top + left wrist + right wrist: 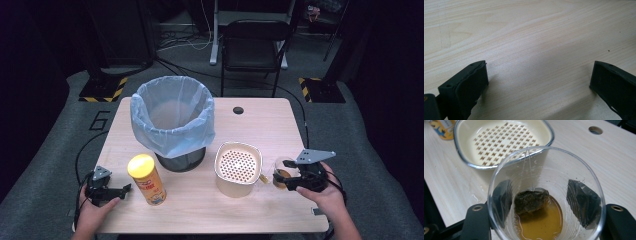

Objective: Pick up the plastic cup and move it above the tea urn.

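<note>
Clear thin-walled plastic cup (544,195) with a wet tea bag (531,200) and brown tea sits clamped in the right gripper (292,179), beside the cream perforated bowl (238,169).
Light, crushable, sloshing: likely best held mid-wall, upright; the left gripper (111,191) rests open over the pale wooden table (529,37).

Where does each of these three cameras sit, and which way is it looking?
High view: above the person's side, facing forward and down on the table; both hands and claws show.
Left gripper view: on the left claw, facing bare tabletop between open jaws.
Right gripper view: on the right claw, looking into the held cup.
Shared: the cream strainer bowl.
</note>
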